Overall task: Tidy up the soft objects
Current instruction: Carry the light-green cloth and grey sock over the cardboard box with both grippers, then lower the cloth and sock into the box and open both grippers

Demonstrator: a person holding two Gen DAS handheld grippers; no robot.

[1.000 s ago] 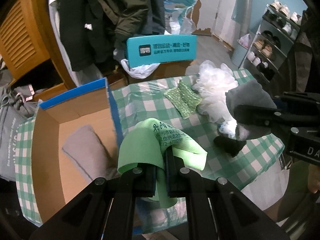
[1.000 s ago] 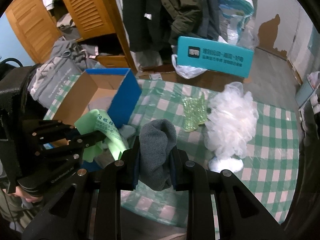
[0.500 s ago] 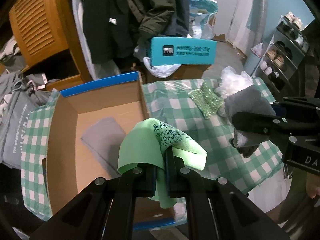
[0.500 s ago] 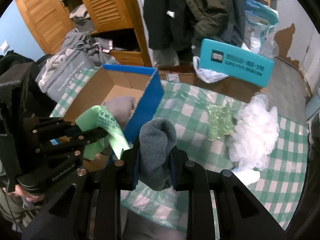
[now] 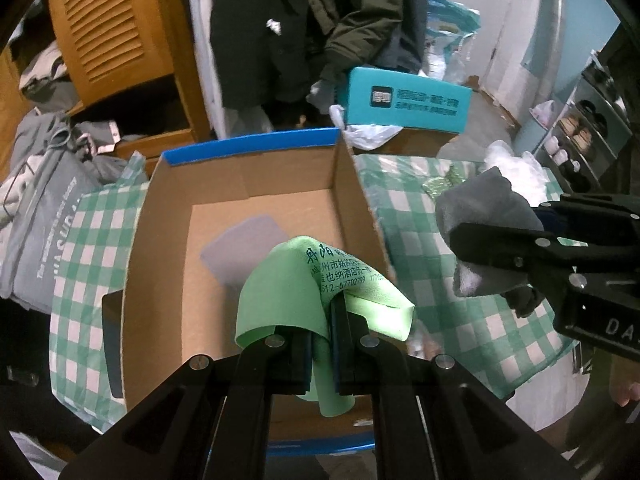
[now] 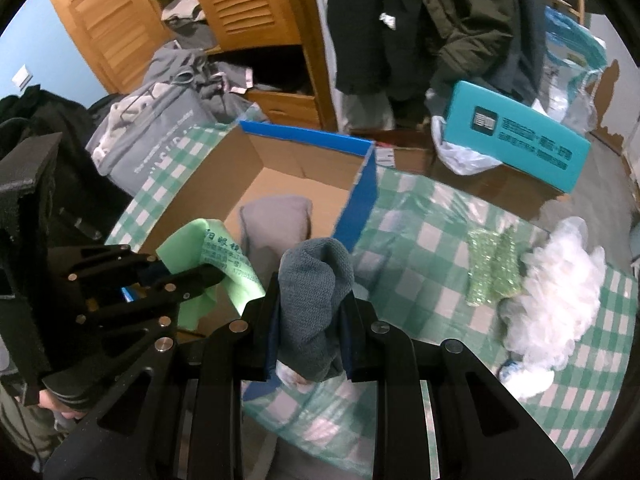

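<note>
Green cloth: my left gripper (image 5: 320,344) has its two fingers pressed together on the green cloth (image 5: 316,280); I pinch it at a fold, so the loose ends hang over and below the fingers.
Place of green cloth: it hangs above the open cardboard box (image 5: 256,184), over the near part of the floor of the box; I judge I hold it here in order to let it fall inside.
Grey sock: my right gripper (image 6: 308,332) is clamped on a thick grey sock (image 6: 316,280); the top bulges above the fingers because the sock is bunched.
Place of grey sock: it hangs near the blue side wall of the box, seemingly over the checked tablecloth (image 6: 420,240) and not yet over the opening.
Inside the box: one grey folded cloth (image 5: 244,248) lies flat on the bottom, so I think the box is the place for collecting.
Not yet collected: a glittery green scrubber (image 6: 494,270) and a white mesh puff (image 6: 556,288) lie on the tablecloth, just beside each other.
Writing on green cloth: dark printed Chinese characters and a number; I read "512-67702799" only partly.
Writing behind: a teal carton (image 5: 404,104) carries a dark logo square and white Chinese text, too blurred to read; the right gripper shows the letters "DA".
</note>
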